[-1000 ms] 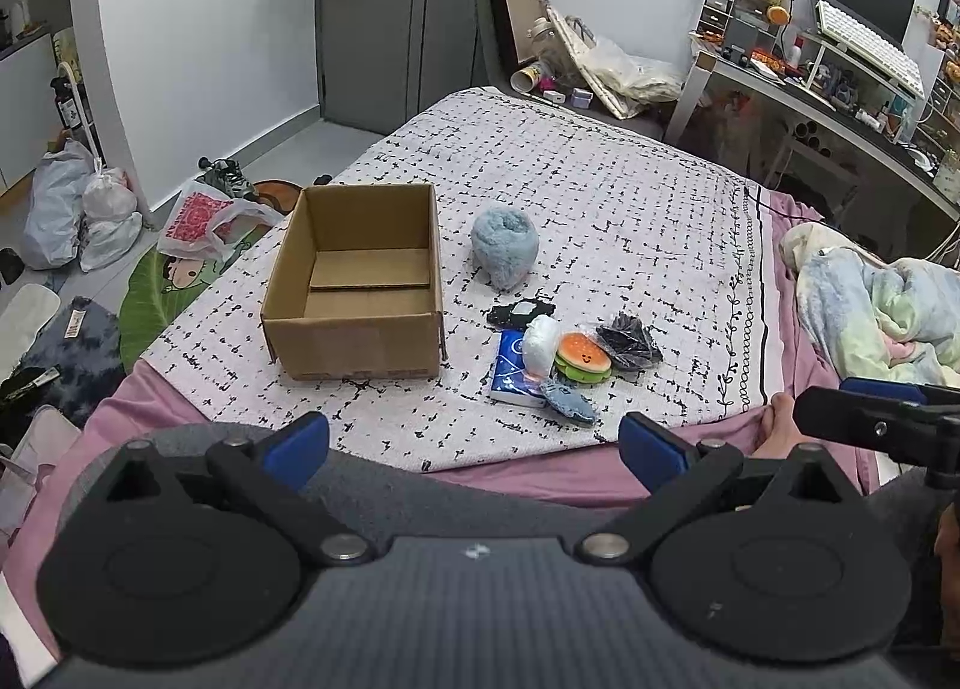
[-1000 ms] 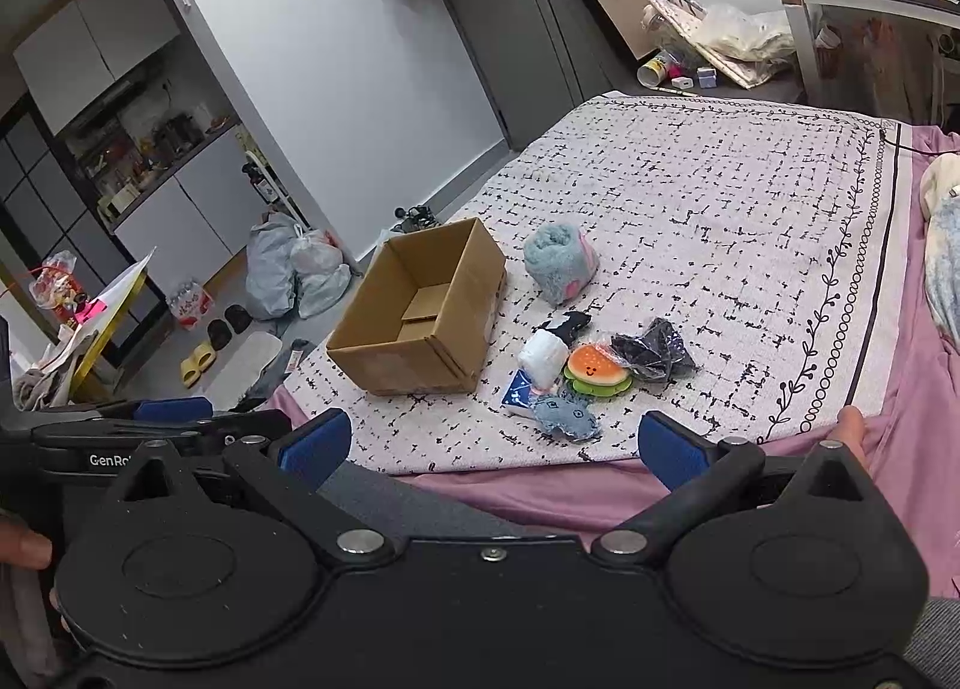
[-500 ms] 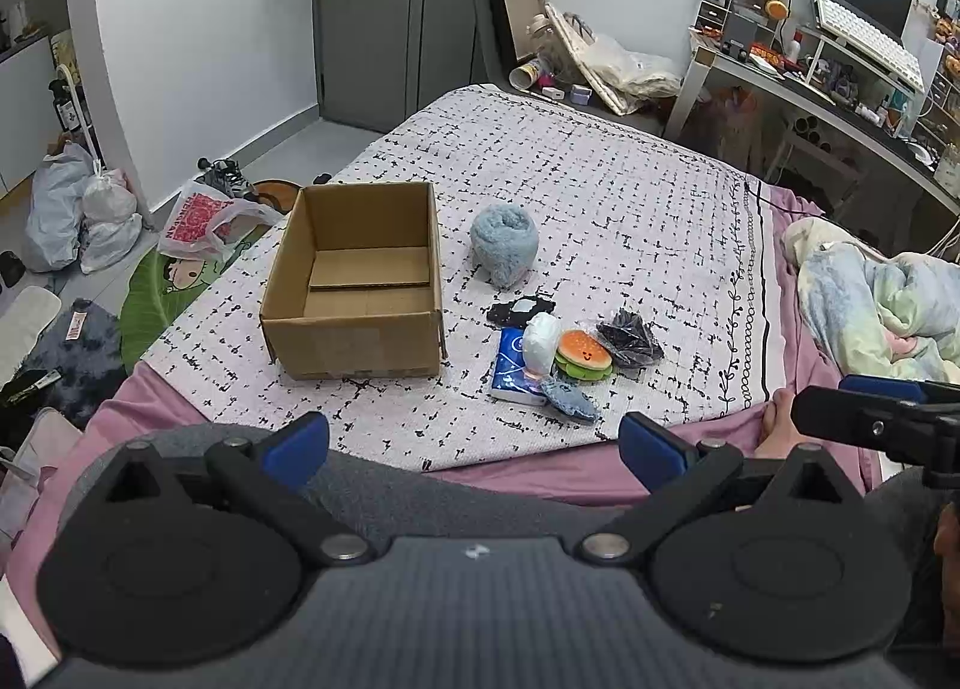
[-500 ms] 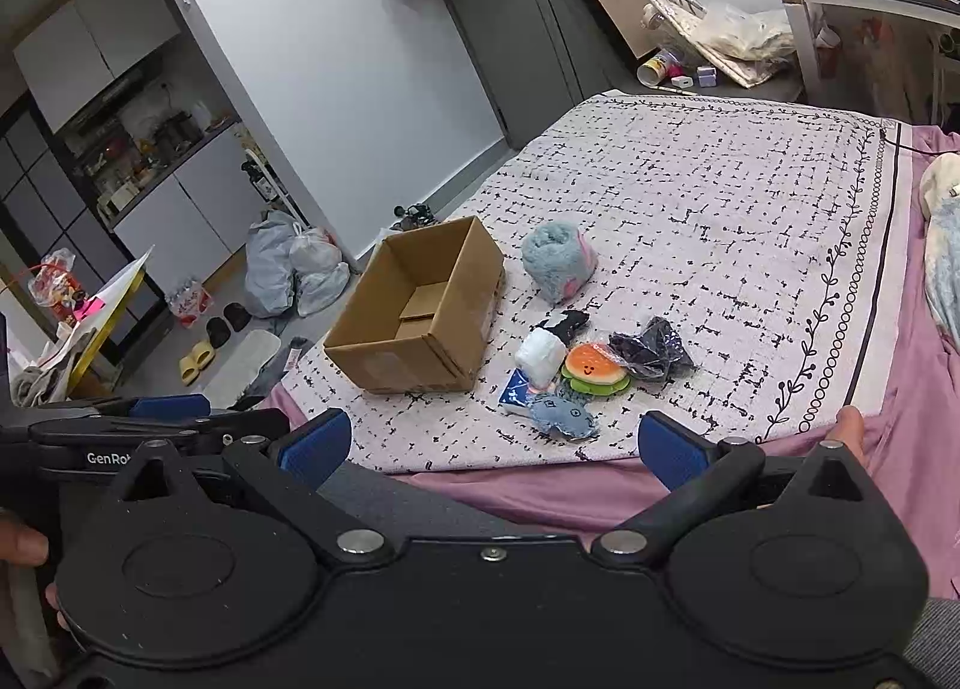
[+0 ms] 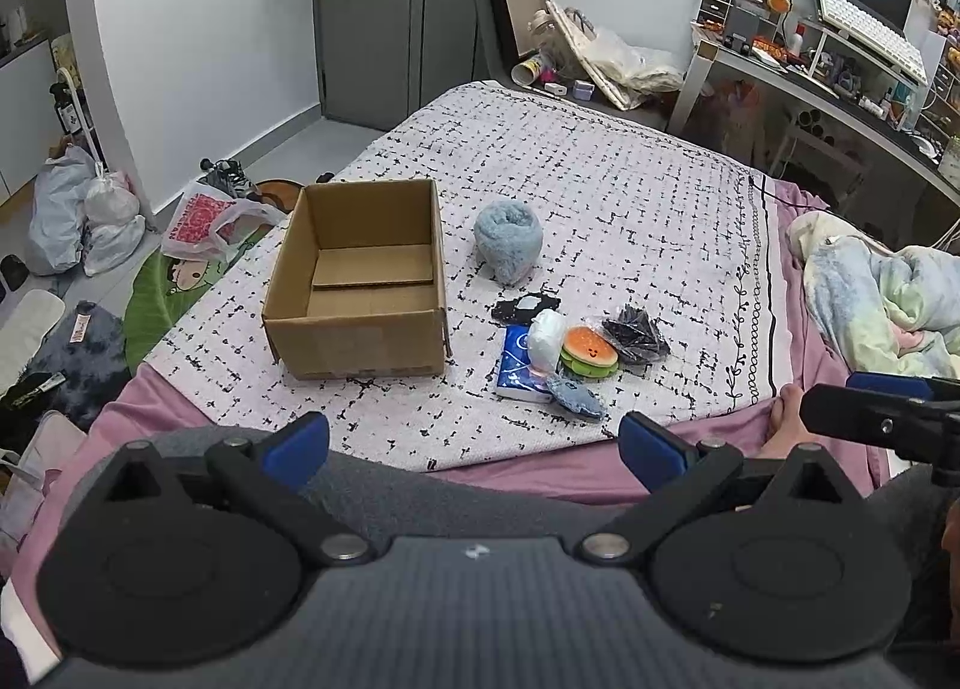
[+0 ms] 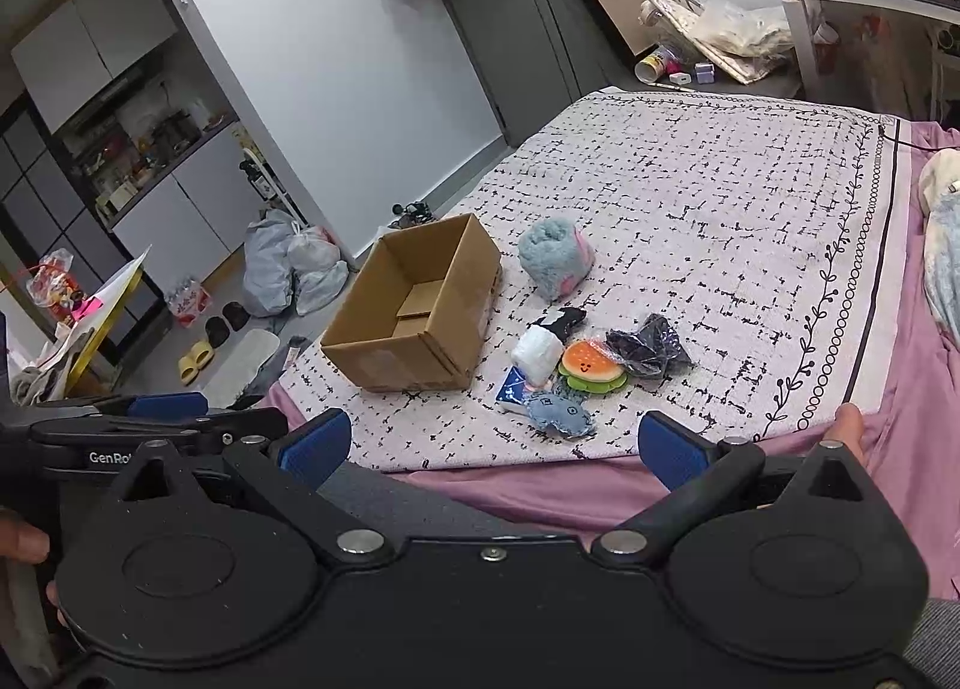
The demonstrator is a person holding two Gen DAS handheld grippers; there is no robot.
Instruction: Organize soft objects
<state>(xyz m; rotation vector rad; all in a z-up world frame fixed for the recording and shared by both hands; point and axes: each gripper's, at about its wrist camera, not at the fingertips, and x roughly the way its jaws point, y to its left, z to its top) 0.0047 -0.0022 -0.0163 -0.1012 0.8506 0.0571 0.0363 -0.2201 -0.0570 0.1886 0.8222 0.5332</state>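
Cardboard box [image 5: 360, 293] sits empty on the bed [image 5: 630, 197], right beside the soft stuff: blue plush [image 5: 509, 236], burger squishy [image 5: 589, 350]. Makes sense as the drop spot. Left hand-held gripper [image 5: 474, 443] and right hand-held gripper [image 6: 489, 440] both spread wide, holding nothing, well short of the pile.

White letters "GenRo" show on the black body of the left hand-held gripper [image 6: 168, 407], cut off by the right one in front. Other print, like the blue packet [image 5: 521, 356], is too small to read.
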